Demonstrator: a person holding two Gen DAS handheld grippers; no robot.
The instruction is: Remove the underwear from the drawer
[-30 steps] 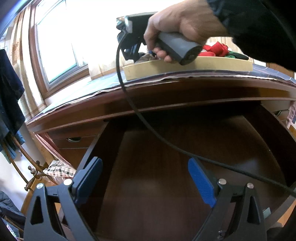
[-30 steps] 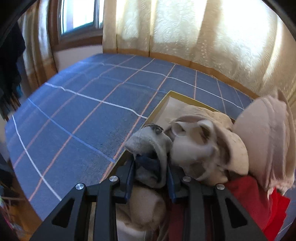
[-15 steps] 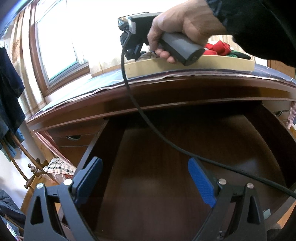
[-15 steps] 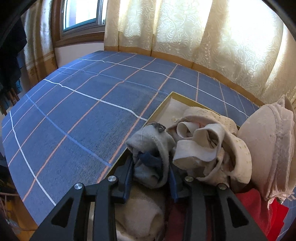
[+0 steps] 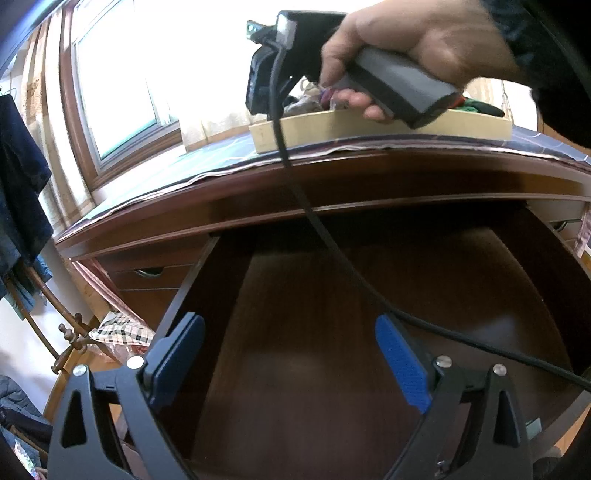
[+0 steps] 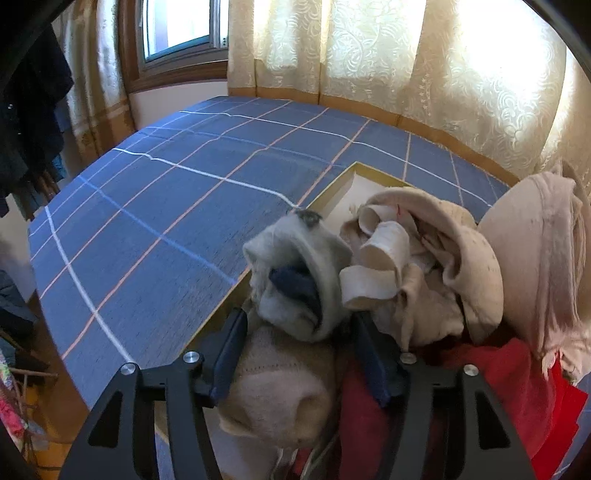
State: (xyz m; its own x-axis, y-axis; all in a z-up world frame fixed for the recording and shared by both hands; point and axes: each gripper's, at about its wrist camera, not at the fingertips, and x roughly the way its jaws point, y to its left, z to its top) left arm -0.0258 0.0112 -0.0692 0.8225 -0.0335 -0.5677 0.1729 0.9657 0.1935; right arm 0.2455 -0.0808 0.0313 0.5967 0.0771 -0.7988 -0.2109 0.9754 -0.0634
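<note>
My left gripper [image 5: 288, 325] hangs open over the dark wooden drawer [image 5: 332, 387], whose visible floor is bare. A person's hand [image 5: 406, 48] holds my right gripper above the beige box [image 5: 369, 127] on the dresser top. In the right wrist view, my right gripper [image 6: 301, 354] is opening, its blue pads [image 6: 229, 350] standing off a grey-white rolled garment [image 6: 299, 288] with a dark blue piece inside. That roll rests in the box [image 6: 332, 195] on cream, beige and red underwear [image 6: 509, 387].
A blue checked cloth [image 6: 166, 229] covers the dresser top. The right gripper's black cable [image 5: 332, 251] crosses over the drawer. Curtains and a window [image 6: 177, 26] stand behind. Dark clothes [image 5: 18, 192] hang on a rack at the left, beside a shut drawer [image 5: 147, 280].
The right gripper's jaws have spread away from the grey-white roll, which now sits loose in the box. The right gripper has shifted slightly. The left gripper has not moved.
</note>
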